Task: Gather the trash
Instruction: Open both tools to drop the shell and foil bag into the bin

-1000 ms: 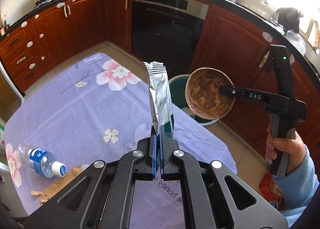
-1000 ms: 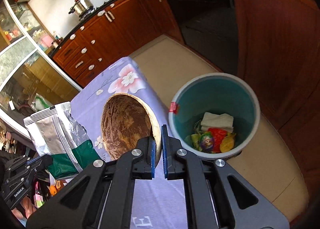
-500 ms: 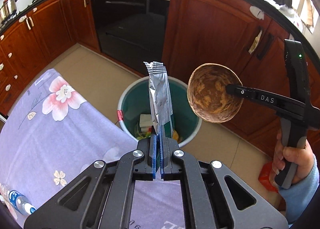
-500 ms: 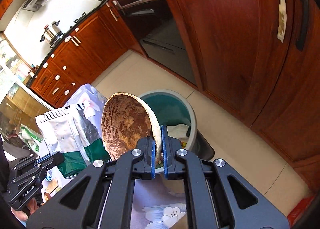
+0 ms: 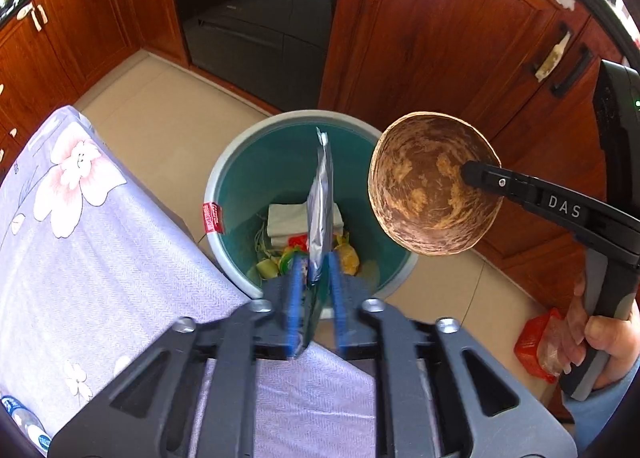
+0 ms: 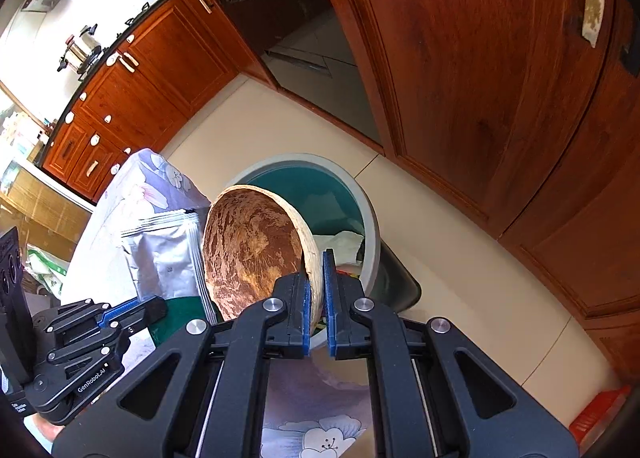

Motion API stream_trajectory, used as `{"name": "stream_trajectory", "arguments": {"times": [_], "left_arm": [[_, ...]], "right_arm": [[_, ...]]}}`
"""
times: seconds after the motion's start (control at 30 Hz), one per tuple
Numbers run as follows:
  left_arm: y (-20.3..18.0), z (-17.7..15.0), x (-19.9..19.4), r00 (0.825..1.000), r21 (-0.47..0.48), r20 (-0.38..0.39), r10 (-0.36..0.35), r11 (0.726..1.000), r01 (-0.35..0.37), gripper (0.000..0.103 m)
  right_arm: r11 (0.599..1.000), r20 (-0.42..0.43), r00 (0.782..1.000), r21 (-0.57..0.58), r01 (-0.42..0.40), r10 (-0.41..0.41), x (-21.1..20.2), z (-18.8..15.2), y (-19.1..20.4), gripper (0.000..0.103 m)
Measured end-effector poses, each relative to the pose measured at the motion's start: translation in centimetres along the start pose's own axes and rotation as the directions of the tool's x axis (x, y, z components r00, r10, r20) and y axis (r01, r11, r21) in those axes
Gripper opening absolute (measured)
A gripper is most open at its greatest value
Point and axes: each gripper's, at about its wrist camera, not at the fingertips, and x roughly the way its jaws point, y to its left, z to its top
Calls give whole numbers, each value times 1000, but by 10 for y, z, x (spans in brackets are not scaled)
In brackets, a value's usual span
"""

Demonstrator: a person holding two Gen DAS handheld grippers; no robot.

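Note:
A teal trash bin (image 5: 240, 162) stands on the floor past the table's edge, with several scraps inside; it also shows in the right wrist view (image 6: 362, 198). My left gripper (image 5: 314, 282) is open above the bin, its jaws apart around a silver and green foil pouch (image 5: 322, 194) that hangs loose between them. The pouch also shows in the right wrist view (image 6: 168, 258). My right gripper (image 6: 316, 290) is shut on the rim of a brown coconut shell half (image 6: 252, 250), held to the right of the bin (image 5: 432, 186).
A table with a purple floral cloth (image 5: 80, 242) lies at the left. A plastic bottle (image 5: 24, 424) lies at its near left corner. Wooden cabinets (image 5: 440, 38) and a dark oven (image 5: 256, 10) stand behind the bin. A red packet (image 5: 534, 342) lies on the floor at right.
My left gripper has opened, and the pouch has tilted and slipped down toward the bin. Both grippers have moved closer over the bin. The right gripper still holds the shell.

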Motion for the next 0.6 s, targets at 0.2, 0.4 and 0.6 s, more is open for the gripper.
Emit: {"name": "stream_trajectory", "arguments": {"times": [0.2, 0.4, 0.6], "left_arm": [[4, -5, -9, 999, -10, 40, 33, 999, -32, 62], [14, -10, -12, 999, -41, 32, 37, 999, -36, 70], [20, -18, -17, 1000, -88, 22, 22, 996, -20, 76]], "right_arm": [[1000, -6, 1000, 4, 10, -10, 6, -2, -1, 6], [1000, -33, 999, -6, 27, -27, 19, 0, 6, 6], [1000, -57, 998, -8, 30, -30, 31, 2, 15, 17]]}}
